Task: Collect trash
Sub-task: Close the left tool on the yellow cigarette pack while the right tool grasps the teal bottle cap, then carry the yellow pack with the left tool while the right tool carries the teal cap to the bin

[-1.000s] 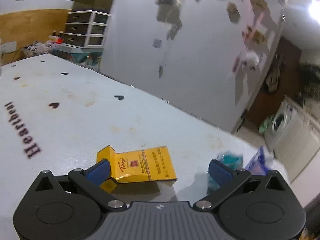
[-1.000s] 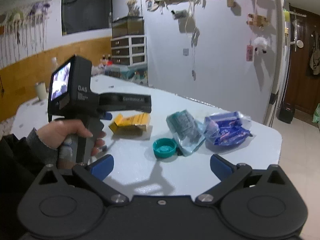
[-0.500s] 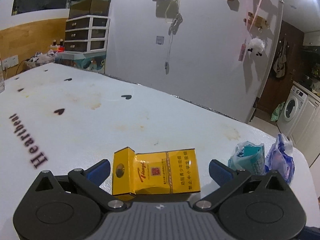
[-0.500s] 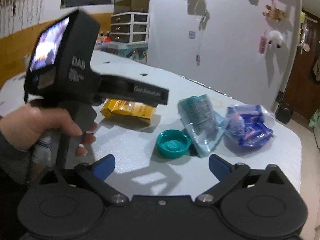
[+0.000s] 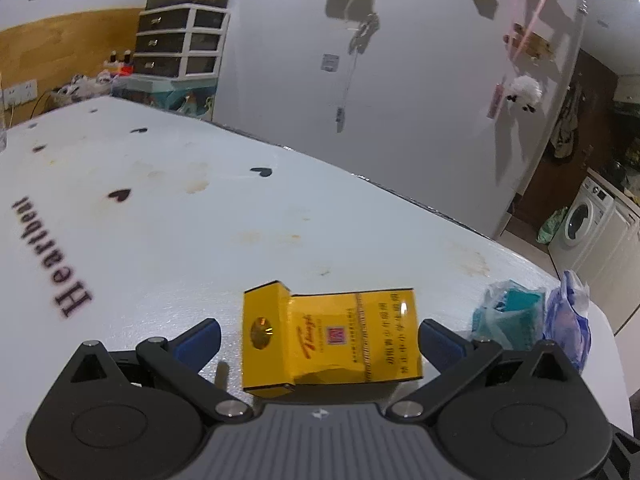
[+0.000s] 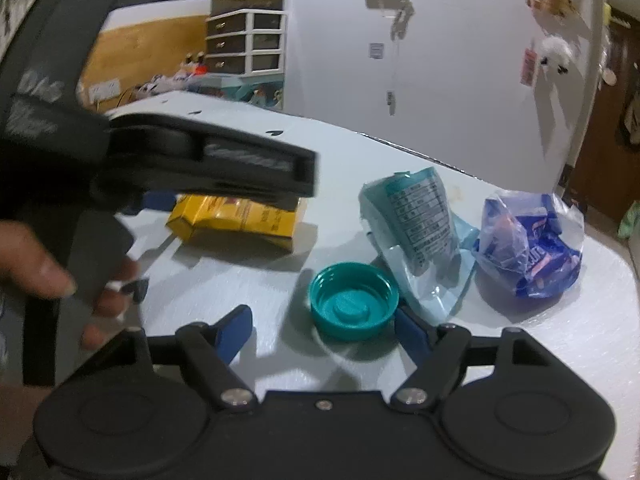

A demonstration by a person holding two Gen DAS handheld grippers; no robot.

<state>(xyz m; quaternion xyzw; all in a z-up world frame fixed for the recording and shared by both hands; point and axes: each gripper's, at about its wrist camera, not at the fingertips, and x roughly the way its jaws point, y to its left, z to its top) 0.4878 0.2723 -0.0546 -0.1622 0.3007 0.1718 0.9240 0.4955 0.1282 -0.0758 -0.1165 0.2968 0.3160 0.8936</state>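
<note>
A yellow cigarette pack (image 5: 332, 340) lies flat on the white table (image 5: 180, 240), between the blue pads of my open left gripper (image 5: 318, 338); the right pad is close to its edge, the left pad apart. The pack also shows in the right wrist view (image 6: 240, 218), partly under the left gripper's body. My right gripper (image 6: 326, 330) is open around a teal bottle cap (image 6: 354, 306) lying upside down. Right of the cap lie a pale teal wrapper (image 6: 420, 224) and a blue-purple plastic bag (image 6: 528, 244).
The left gripper's black handle and the hand holding it (image 6: 60, 208) fill the left of the right wrist view. The table's far edge (image 5: 400, 192) runs along a white wall. The table's right end (image 6: 616, 280) drops to the floor beyond the bag. A drawer unit (image 5: 180, 44) stands far back.
Both grippers have moved forward and down. The cigarette pack has come in between the left pads, and the teal cap has come between the right pads. Both grippers stayed open.
</note>
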